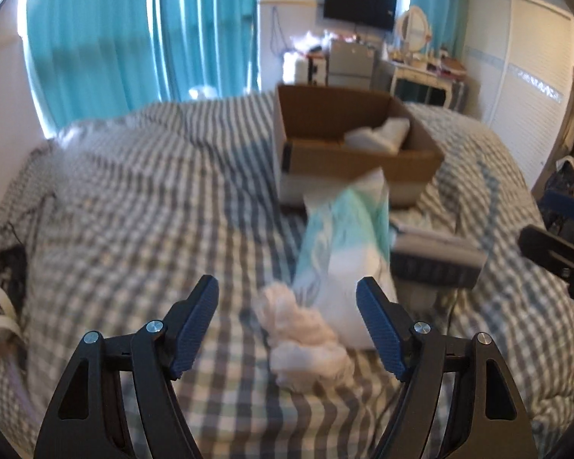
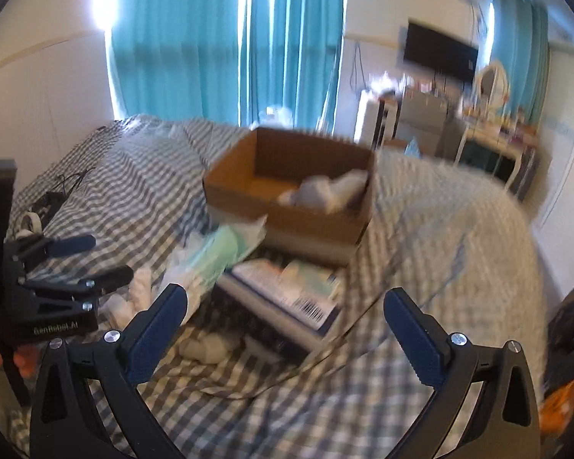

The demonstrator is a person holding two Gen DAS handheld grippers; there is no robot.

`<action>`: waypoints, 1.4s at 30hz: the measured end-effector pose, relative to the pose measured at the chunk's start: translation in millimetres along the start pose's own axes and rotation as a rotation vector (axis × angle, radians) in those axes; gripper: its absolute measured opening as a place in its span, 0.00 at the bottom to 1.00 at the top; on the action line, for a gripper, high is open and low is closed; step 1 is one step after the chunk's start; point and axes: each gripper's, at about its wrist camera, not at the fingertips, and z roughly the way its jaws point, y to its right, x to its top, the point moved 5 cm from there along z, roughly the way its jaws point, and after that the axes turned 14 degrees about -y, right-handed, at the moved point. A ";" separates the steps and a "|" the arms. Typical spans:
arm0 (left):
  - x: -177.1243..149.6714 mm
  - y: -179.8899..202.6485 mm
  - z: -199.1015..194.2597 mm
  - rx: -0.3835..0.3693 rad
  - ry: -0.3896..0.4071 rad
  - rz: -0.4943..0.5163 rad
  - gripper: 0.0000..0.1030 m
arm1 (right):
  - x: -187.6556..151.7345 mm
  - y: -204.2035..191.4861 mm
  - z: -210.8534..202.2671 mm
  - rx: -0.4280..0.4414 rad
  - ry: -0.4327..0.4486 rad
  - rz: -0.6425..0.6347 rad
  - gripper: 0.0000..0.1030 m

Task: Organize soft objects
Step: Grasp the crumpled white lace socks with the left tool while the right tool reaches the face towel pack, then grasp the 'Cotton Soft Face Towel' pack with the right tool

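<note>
A brown cardboard box (image 1: 348, 160) stands on the checked bed, with white soft items (image 1: 382, 135) inside; it also shows in the right wrist view (image 2: 287, 214). A white and mint-green soft pack (image 1: 344, 244) lies in front of the box, and a crumpled white cloth (image 1: 306, 340) lies nearer. My left gripper (image 1: 287, 329) is open and empty just above the white cloth. My right gripper (image 2: 283, 325) is open and empty above the bed; its view shows the pack (image 2: 210, 260), white cloth pieces (image 2: 206, 344) and the left gripper (image 2: 88, 264).
A flat dark-edged box with a barcode label (image 2: 287, 298) lies beside the pack, also in the left wrist view (image 1: 436, 260). Cables and a white strap (image 1: 0, 306) lie at the bed's left edge. Teal curtains, a TV, a dresser and a wardrobe stand beyond the bed.
</note>
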 end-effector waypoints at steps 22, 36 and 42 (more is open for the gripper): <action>-24.2 -3.0 20.3 -0.091 -0.069 0.043 0.12 | -8.9 -46.2 34.6 0.066 -0.107 -0.023 0.91; -6.9 -47.0 -2.1 -0.054 -0.006 -0.018 0.12 | -1.0 -92.2 92.9 0.180 -0.256 -0.016 0.59; -4.4 -49.8 3.2 -0.061 -0.015 -0.011 0.12 | -0.8 -98.3 103.6 0.163 -0.272 -0.018 0.33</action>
